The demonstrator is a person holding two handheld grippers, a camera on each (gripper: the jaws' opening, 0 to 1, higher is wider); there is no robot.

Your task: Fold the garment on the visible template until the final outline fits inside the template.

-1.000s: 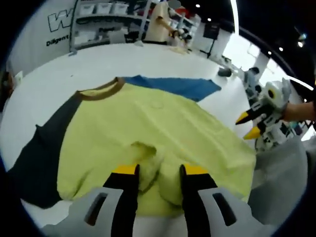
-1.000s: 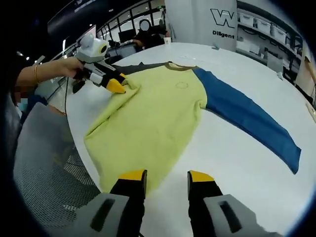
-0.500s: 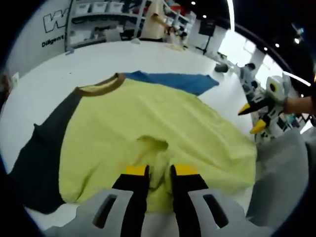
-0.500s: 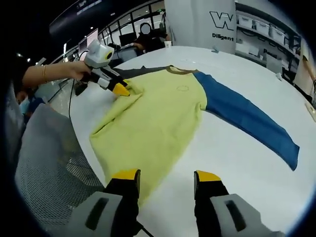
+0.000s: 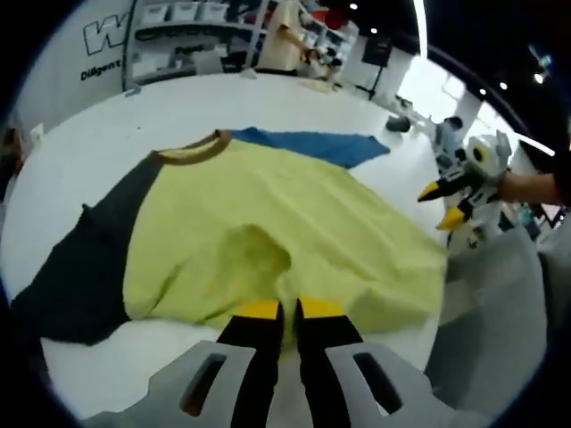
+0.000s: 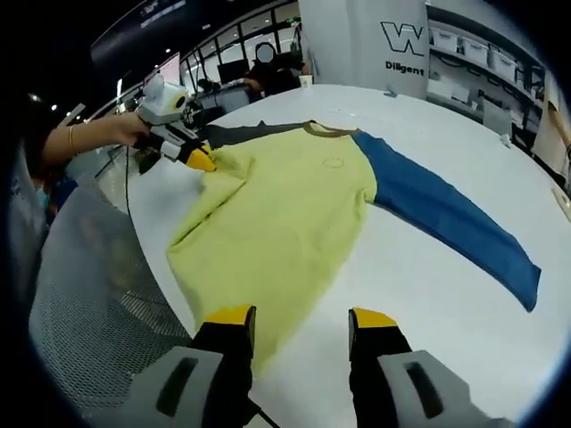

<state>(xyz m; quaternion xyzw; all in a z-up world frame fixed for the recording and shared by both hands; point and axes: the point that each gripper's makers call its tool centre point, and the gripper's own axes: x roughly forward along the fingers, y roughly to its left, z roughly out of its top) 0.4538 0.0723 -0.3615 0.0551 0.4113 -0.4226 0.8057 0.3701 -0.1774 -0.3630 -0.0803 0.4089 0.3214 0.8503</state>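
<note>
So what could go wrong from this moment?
The left gripper is shut on only a small pinch of the yellow shirt hem, so the cloth could slip out when lifted. The right gripper is open near the table edge, where that hem could slide off.

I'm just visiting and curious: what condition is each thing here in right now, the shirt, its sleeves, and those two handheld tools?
Shirt: flat on the white table, hem pinched up.
Blue sleeve: stretched out, unfolded.
Dark sleeve: spread out, unfolded.
Left gripper: fingers shut on the shirt's hem.
Right gripper: fingers open, holding nothing.
</note>
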